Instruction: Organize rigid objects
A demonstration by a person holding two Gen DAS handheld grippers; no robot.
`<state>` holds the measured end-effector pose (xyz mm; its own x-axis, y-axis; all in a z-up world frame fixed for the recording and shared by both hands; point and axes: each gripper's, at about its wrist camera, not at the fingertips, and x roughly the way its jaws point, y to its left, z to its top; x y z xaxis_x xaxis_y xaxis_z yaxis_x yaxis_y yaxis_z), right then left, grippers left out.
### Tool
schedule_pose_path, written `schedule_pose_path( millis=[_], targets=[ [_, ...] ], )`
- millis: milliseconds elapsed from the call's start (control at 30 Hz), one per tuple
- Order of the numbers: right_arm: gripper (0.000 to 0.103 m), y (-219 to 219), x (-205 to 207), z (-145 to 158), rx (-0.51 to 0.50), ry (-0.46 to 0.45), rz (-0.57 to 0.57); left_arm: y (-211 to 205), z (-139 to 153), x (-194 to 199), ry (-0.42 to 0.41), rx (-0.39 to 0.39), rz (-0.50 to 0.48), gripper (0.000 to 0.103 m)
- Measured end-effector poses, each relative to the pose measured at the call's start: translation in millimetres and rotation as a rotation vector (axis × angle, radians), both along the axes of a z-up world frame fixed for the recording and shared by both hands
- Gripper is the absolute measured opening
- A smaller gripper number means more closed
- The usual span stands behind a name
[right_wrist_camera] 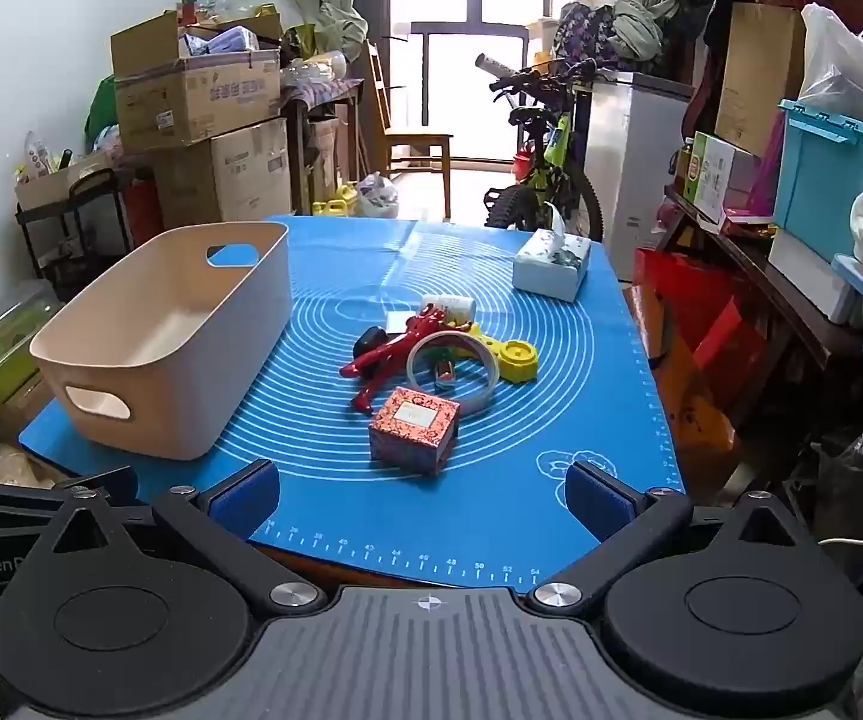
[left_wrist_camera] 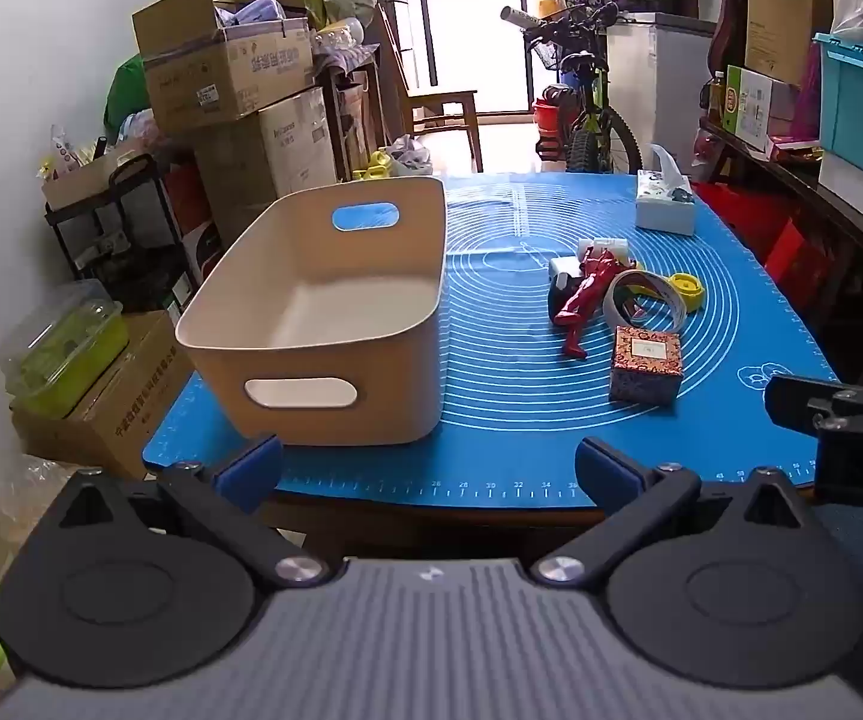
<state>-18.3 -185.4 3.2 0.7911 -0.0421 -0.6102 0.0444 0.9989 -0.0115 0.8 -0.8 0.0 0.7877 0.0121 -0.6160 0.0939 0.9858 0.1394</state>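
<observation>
Where ringed mat [right_wrist_camera: 335,480] lies, smooth rounded bin [right_wrist_camera: 167,354]

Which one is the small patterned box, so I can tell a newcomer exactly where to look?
Start at the blue mat on the table, with the beige bin on its left. Right of the bin lies a small pile of objects; the patterned box is the one nearest the camera, in front of the tape ring and the red figure. It is the only cube there, red-orange patterned with a pale label on top.
</observation>
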Motion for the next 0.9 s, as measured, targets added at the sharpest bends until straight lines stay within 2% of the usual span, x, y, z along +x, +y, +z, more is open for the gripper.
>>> schedule_pose_path(
  millis=[900],
  targets=[
    [0.101,-0.3,0.7,-0.6,0.022,0.004,-0.001,2.3,-4.7,1.4,0.010,-0.011,0.011,0.102]
  ],
)
